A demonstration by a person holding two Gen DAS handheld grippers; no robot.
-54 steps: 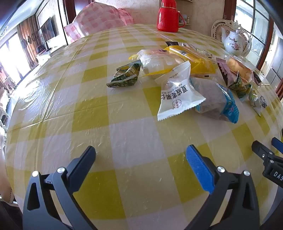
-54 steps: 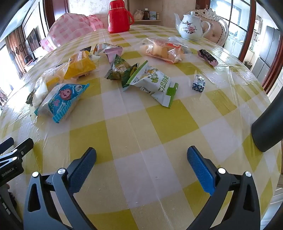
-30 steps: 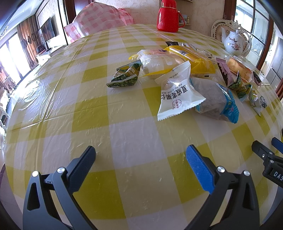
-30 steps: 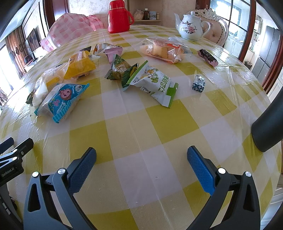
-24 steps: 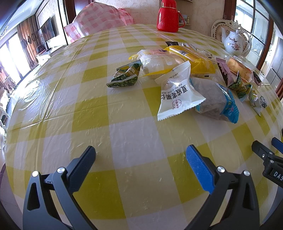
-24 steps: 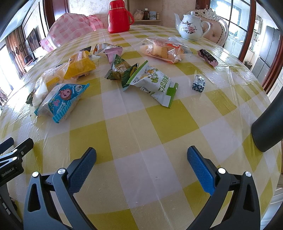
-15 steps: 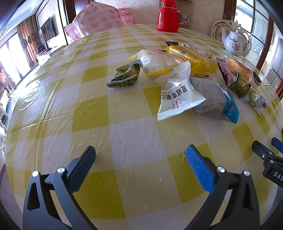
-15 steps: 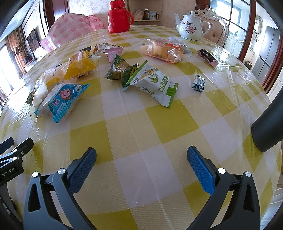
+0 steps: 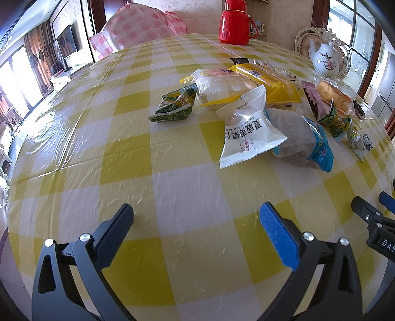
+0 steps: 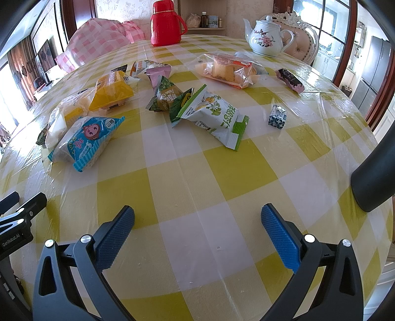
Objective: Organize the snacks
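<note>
Facing wide-open, empty grippers, only the right view shows the blue-white candy (image 10: 278,116).

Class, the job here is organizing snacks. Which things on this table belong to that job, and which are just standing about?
Part of the job: white snack packet, blue pig-print packet, green-and-white packet, yellow packet, clear cake packet.

Just standing about: red thermos, white teapot.
</note>
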